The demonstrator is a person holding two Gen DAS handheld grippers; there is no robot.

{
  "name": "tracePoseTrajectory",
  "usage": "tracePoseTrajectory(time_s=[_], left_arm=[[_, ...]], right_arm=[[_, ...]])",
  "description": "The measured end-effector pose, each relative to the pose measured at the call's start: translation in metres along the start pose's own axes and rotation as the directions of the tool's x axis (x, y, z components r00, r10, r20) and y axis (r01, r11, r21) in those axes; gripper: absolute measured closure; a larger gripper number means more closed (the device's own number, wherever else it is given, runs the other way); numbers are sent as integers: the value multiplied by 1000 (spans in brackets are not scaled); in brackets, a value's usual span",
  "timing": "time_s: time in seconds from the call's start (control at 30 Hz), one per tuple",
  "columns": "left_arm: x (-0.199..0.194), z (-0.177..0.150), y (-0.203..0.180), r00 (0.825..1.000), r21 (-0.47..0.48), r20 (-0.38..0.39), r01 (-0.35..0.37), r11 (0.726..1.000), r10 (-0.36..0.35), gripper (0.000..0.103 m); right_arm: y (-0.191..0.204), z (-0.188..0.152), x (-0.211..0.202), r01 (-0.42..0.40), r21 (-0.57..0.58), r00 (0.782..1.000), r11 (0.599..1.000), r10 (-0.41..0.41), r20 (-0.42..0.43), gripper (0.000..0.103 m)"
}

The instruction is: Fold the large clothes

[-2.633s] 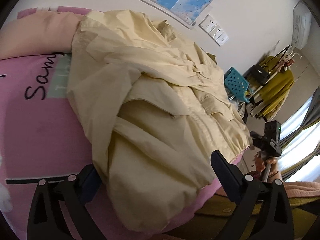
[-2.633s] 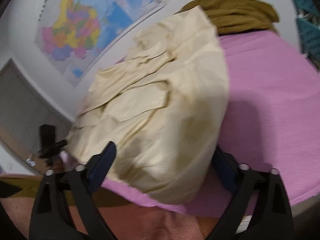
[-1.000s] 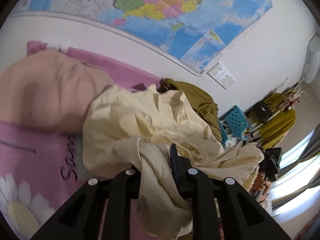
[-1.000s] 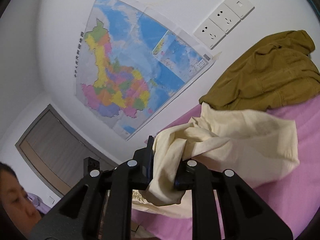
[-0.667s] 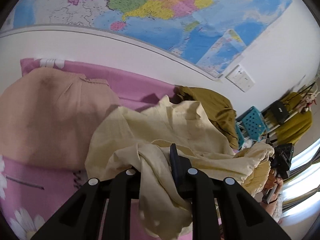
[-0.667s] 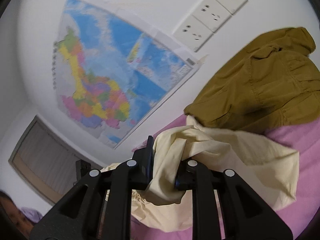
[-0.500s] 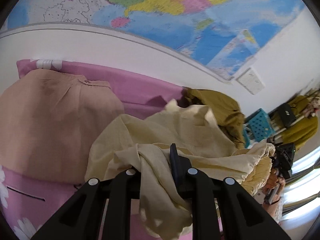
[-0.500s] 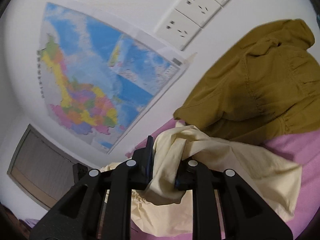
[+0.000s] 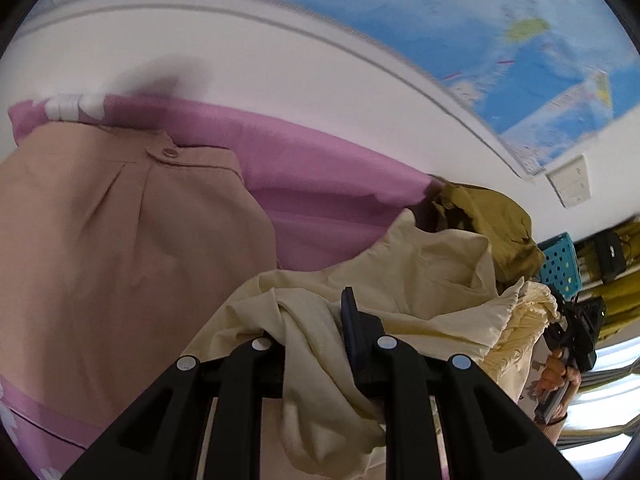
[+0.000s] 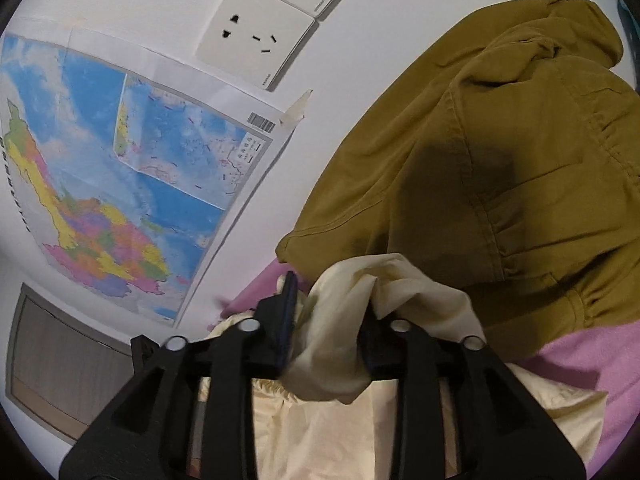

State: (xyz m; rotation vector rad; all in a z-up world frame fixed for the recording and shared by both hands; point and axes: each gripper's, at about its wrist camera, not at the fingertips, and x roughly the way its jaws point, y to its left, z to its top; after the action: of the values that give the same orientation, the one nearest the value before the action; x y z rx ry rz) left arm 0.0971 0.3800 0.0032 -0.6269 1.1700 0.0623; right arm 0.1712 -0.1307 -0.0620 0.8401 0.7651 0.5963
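Observation:
A large cream jacket (image 9: 416, 280) lies bunched on the pink bed (image 9: 320, 184). My left gripper (image 9: 312, 320) is shut on a fold of it, held above the bed near the back wall. My right gripper (image 10: 328, 304) is shut on another fold of the cream jacket (image 10: 380, 288), close to the wall. The rest of the jacket hangs below both grippers.
A peach garment (image 9: 112, 232) lies on the bed to the left. An olive jacket (image 10: 500, 152) (image 9: 488, 216) lies against the wall at the right. A map (image 10: 120, 160) and wall sockets (image 10: 256, 44) are on the wall. A teal crate (image 9: 560, 260) stands beyond the bed.
Both grippers closed on the cream jacket, lifted it and carried it toward the back wall. The wall, the olive jacket and the peach garment are much nearer now.

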Motion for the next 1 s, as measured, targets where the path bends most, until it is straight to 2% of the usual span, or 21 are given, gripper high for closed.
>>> tracePoseTrajectory(time_s=[0.03,0.07,0.13,0.2,0.27,0.33,0.37,0.47,0.5,0.53,0.57,0.6,0.63,0.7,0.73,0.87,0.93,1.0], left_arm=[[2,1,1,1000,-5,-6,0,1000,0,86],[8,4,4,1000,-15,-18,6,1000,-6,85],[13,6,8,999,-34,-36,15,999,-16,84],[15,8,12,998,-54,-49,34,998,-37,82],[17,10,17,997,-74,-55,57,996,-61,80],[18,10,18,996,-77,-57,63,995,-67,80],[17,10,19,996,-79,-57,65,995,-70,79],[17,9,16,996,-83,-51,74,994,-79,75],[16,9,17,995,-86,-50,86,993,-91,73],[14,9,17,993,-93,-47,100,991,-104,71],[12,7,17,992,-98,-41,111,989,-115,69],[10,5,16,992,-98,-35,121,988,-125,67],[5,2,14,989,-92,-25,140,986,-143,63],[-6,-5,7,987,-67,-1,162,984,-163,54],[-14,-9,3,986,-42,19,167,985,-166,48],[-51,-29,-17,977,110,114,166,980,-179,41],[-57,-39,-31,974,203,149,138,969,-170,35],[-46,-48,-46,981,281,154,68,957,-115,34]], right_arm=[[3,-2,1,3,-21,1000,1000,-3,4,50],[7,-4,0,6,-41,1000,999,-6,16,44],[24,-16,-5,25,-135,999,991,-20,39,19],[42,-34,-8,64,-238,997,969,-52,57,17],[61,-58,-2,71,-359,997,931,-66,27,17],[81,-86,12,134,-497,990,858,-141,23,17],[93,-103,25,175,-587,980,791,-195,29,17],[109,-129,61,206,-707,959,677,-282,10,18],[110,-135,77,255,-735,940,629,-340,36,21],[109,-138,90,294,-759,920,581,-387,61,31],[107,-140,98,312,-773,909,552,-410,74,36],[104,-140,107,319,-782,902,535,-424,78,45],[102,-140,113,320,-789,898,525,-433,76,67],[102,-136,115,327,-783,900,529,-428,86,95],[104,-134,110,322,-781,908,535,-408,96,97],[123,-116,87,339,-749,931,569,-318,180,99],[134,-107,87,356,-747,930,562,-291,224,100],[132,-102,103,364,-747,923,557,-321,212,100]])
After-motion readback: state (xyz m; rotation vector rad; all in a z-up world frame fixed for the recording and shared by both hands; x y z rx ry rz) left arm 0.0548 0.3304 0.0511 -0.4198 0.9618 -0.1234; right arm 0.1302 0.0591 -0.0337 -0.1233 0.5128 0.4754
